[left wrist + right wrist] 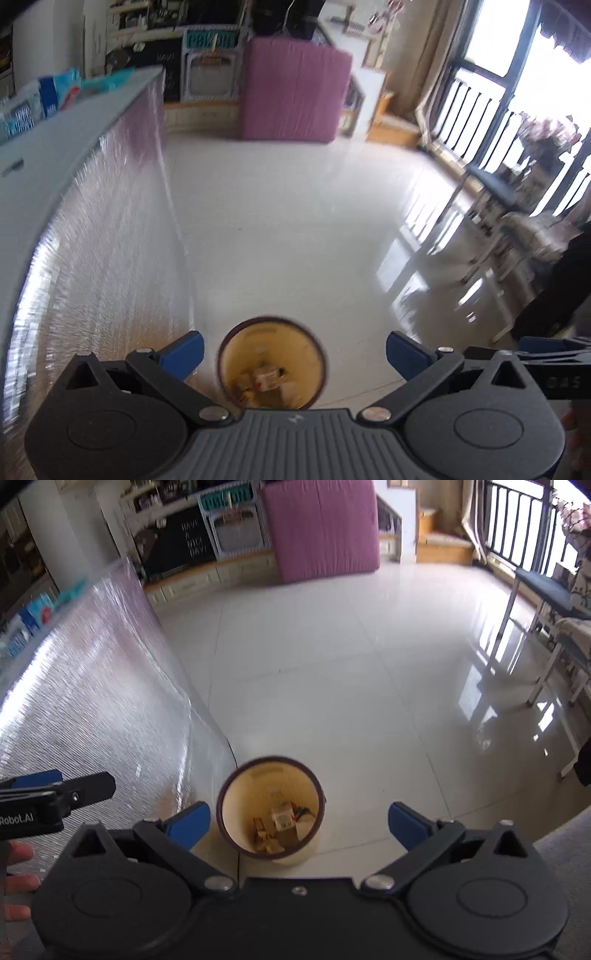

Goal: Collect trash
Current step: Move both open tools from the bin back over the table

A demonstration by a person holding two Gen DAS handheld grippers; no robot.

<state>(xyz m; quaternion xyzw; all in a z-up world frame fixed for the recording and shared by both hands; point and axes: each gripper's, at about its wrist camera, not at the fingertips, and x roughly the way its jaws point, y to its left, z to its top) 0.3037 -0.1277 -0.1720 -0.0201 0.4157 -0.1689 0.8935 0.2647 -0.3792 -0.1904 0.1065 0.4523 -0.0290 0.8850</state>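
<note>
1. Right gripper [298, 825] is spread wide and empty above the bin [271, 808].
2. Left gripper [294, 354] gapes wide too, empty, over the bin.
3. Trash [282, 827] lies at the bin's bottom.
4. The bin stands on the floor [351, 664], just beside the table's silvery cover [103, 686].

The left gripper [294, 353] hangs with its blue fingertips [184, 352] spread wide, nothing between them. Straight below at 6 o'clock stands a round bin [271, 363] on the pale tiled floor [295, 221], scraps of trash [266, 382] at its bottom. A silvery table side [103, 240] curves at 9 o'clock; a pink mat [295, 88] stands at 12.
</note>
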